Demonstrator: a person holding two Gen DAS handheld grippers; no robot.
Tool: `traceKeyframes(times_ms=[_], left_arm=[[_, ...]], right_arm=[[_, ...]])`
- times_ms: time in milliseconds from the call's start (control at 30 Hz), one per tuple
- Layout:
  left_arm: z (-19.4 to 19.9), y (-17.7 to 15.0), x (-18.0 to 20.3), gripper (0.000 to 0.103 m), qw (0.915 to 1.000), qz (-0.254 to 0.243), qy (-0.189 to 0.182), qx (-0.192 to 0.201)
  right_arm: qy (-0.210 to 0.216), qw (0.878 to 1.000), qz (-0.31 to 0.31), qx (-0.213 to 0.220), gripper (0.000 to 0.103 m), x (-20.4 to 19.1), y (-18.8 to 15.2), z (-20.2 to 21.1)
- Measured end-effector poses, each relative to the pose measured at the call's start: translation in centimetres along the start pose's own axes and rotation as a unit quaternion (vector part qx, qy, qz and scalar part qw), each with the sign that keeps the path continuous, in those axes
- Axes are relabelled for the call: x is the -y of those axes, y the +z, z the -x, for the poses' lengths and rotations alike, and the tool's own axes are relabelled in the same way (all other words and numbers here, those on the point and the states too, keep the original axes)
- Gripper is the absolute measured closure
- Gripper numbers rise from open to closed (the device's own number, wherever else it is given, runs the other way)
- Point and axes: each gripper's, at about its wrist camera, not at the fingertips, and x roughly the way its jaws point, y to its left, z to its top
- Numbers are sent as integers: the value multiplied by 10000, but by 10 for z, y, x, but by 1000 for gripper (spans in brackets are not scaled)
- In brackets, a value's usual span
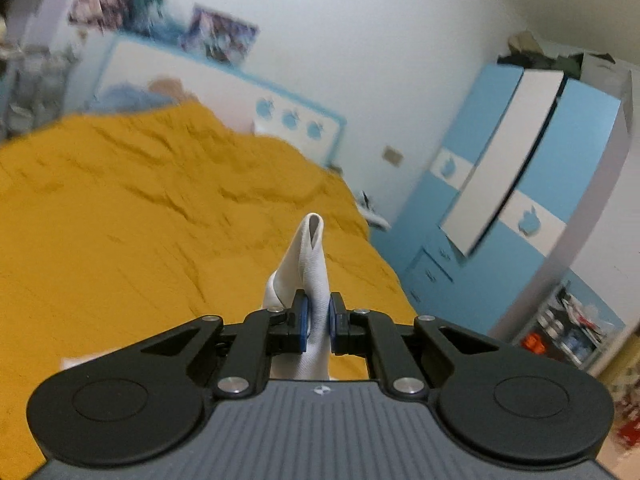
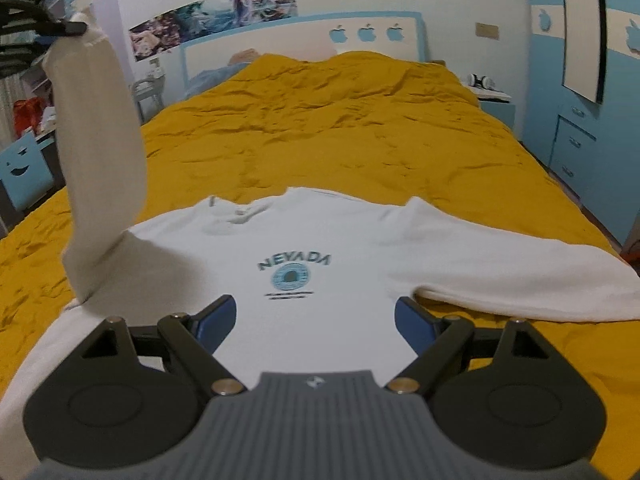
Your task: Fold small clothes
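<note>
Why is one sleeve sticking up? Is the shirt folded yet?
Not folded yet. The shirt lies spread on the bed; the left tongs pinch one sleeve up, while the other sleeve lies flat.

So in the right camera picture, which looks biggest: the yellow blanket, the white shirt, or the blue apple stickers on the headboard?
Largest to smallest, as they look:
1. Blanket
2. Shirt, nearly as big, but it lies closer to the camera, so that is unsure
3. Apple stickers, tiny and far away
</note>
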Motion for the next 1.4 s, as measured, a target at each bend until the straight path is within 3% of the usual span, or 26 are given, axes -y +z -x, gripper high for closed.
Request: traceKeyframes(times_ms=[233, 433, 500, 567, 633, 700, 767, 833, 1033, 1167, 1300, 1400], left_arm=[[-78, -65, -18, 93, 9950, 293, -73, -957], [-128, -123, -39, 91, 9819, 700, -236, -1746], [-143, -137, -42, 86, 9769, 839, -291, -1944], [-150, -147, -47, 80, 9734, 976, -340, -2043], [-150, -149, -53, 66, 9725, 1049, -333, -2051], [-141, -146, -59, 45, 9749, 1013, -319, -1958], [-127, -139, -68, 37, 9778, 980, -349, -1816], [-112, -131, -81, 35, 9817, 886, -276, -1665], [-58, -115, -142, 35, 9893, 489, 611, -1232], [-41, -115, -179, 36, 9838, 304, 1270, -1226], [-37, -114, -214, 36, 9785, 619, 1629, -1099], [-42, -122, -239, 36, 9753, 991, 1648, -1088]], right_arm=[[-109, 9993, -273, -227, 21, 23, -3, -30], [-171, 9985, -355, -373, 22, 25, -3, -57], [-165, 9984, -351, -404, 30, 23, 0, -64], [-138, 9984, -331, -435, 31, 22, 3, -71], [-116, 9984, -280, -474, 31, 19, 5, -78], [-86, 9984, -237, -507, 31, 17, 8, -84], [-17, 9985, -192, -512, 31, 14, 9, -89], [10, 9984, -183, -531, 31, 12, 10, -95], [355, 9975, 128, -596, 32, -21, 13, -119], [599, 9941, 702, -574, 54, -65, 14, -146], [606, 9908, 998, -679, 54, -94, 16, -178], [456, 9875, 1225, -879, 54, -107, 12, -202]])
